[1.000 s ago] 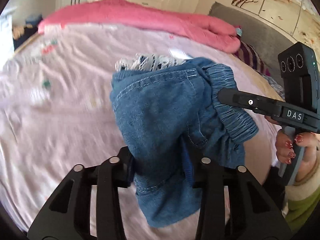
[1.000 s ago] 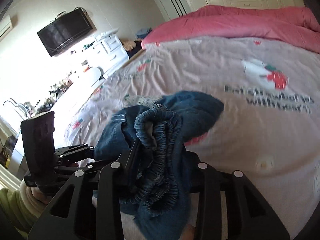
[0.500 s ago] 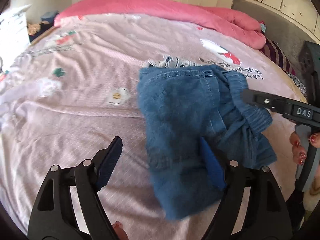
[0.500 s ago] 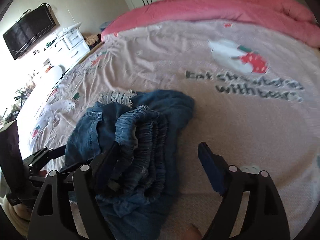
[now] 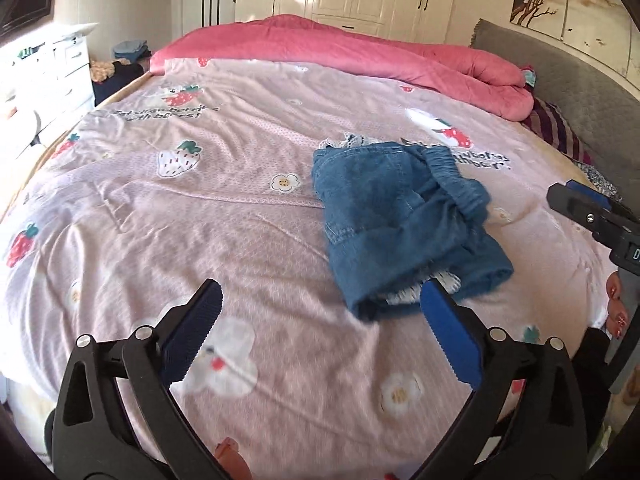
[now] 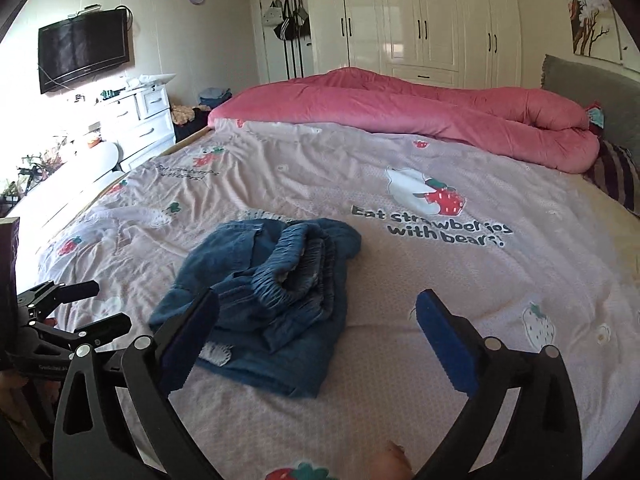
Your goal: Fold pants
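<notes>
1. The pants [image 5: 404,220], blue denim, lie folded in a compact bundle on the bed [image 5: 224,248], on its pink strawberry-print cover, toward the right of the left wrist view.
2. The elastic waistband [image 6: 296,272] sits bunched on top of the bundle; a white patch [image 6: 214,352] shows at the near edge.
3. The left hand-held gripper [image 5: 320,332] is opening, its jaws spread wide, with only the bed cover between them. Its right blue pad [image 5: 448,336] stands just in front of the near end of the pants; whether it touches the cloth cannot be told.
4. The right hand-held gripper [image 6: 316,336] is opening as well, jaws wide. The near right corner of the bundle lies in the gap between them, but the pads do not press on it.
5. A hand [image 5: 618,308] with red-painted nails holds the right hand-held gripper's handle at the right edge of the left wrist view.
6. A rolled pink quilt [image 6: 420,112] lies across the far side of the bed, well apart from the pants.
7. White wardrobes [image 6: 420,20] stand behind it, and a television [image 6: 82,54] hangs on the left wall.
</notes>
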